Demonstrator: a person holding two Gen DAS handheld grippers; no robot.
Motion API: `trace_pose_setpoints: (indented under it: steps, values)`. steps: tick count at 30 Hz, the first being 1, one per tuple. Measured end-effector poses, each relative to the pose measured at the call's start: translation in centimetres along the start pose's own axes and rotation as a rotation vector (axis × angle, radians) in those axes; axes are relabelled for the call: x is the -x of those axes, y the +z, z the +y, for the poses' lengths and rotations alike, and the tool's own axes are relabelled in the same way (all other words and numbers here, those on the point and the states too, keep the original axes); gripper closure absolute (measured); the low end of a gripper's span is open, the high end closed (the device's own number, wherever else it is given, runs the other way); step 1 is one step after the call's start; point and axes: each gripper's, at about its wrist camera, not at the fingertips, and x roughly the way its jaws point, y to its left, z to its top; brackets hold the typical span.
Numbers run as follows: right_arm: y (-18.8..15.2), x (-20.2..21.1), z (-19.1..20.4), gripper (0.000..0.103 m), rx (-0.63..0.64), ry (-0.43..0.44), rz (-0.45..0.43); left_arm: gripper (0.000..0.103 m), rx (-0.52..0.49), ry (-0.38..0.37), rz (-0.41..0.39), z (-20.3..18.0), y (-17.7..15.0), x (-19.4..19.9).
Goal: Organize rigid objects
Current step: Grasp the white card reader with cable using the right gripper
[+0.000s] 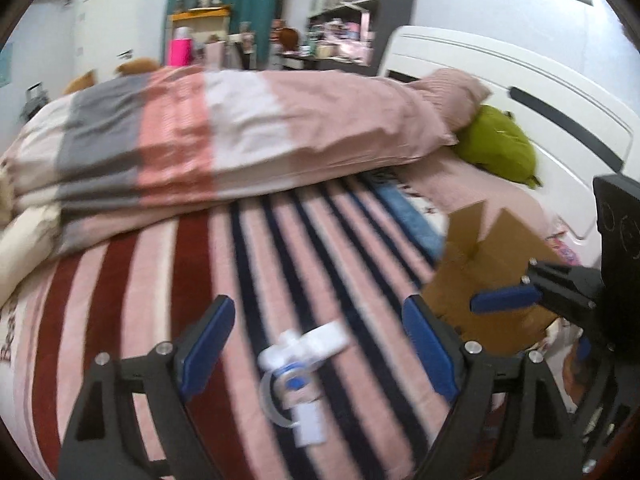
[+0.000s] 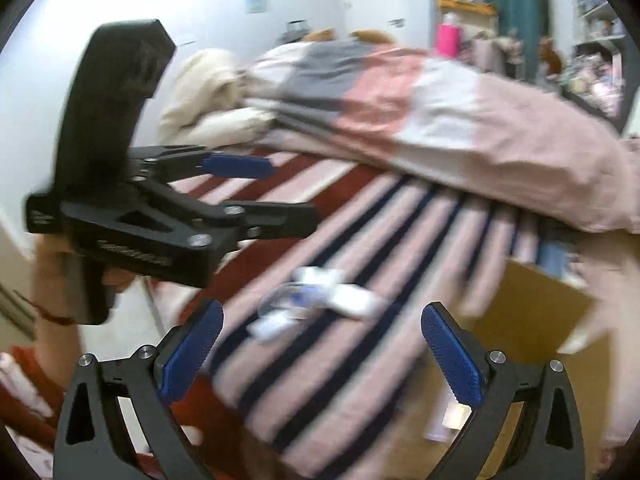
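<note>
The white-and-blue plastic item (image 1: 298, 364) lies loose on the striped bed (image 1: 160, 280), ahead of and between the jaws of the left tool (image 1: 316, 348). Both the left and right tool (image 2: 320, 356) are wide open and empty. Step: approach. Next: descend, grip, carry to the cardboard box (image 1: 492, 264) on the right.

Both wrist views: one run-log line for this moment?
left gripper: open | right gripper: open | white-and-blue toy: loose on striped blanket | cardboard box: beside
</note>
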Motion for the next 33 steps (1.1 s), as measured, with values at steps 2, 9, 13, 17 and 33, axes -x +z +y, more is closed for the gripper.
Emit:
trace_pose_setpoints:
  steps: [2,9,13,17,33]
  values:
    - [-0.4,-2.4,1.1,0.003,-0.024,0.055,0.008,0.019,0.028,0.028,0.011,2.2,-1.9,-0.3]
    - [-4.5,-12.1,2.6,0.006,-0.138,0.036,0.082,0.019,0.115,0.046,0.065,6.5,-7.3,-1.6]
    - [-6.8,-17.2,2.5,0.030,-0.185,-0.044,0.120,0.019,0.158,0.033,0.086,7.5,-9.0,-2.2]
    - [-7.5,-18.6,2.7,0.053,-0.174,-0.128,0.098,0.019,0.169,0.036,0.096,7.9,-9.7,-2.4]
    - [-5.2,-10.8,4.5,0.079,0.000,-0.080,-0.033,0.019,0.141,-0.136,0.086,4.4,-7.9,-1.5]
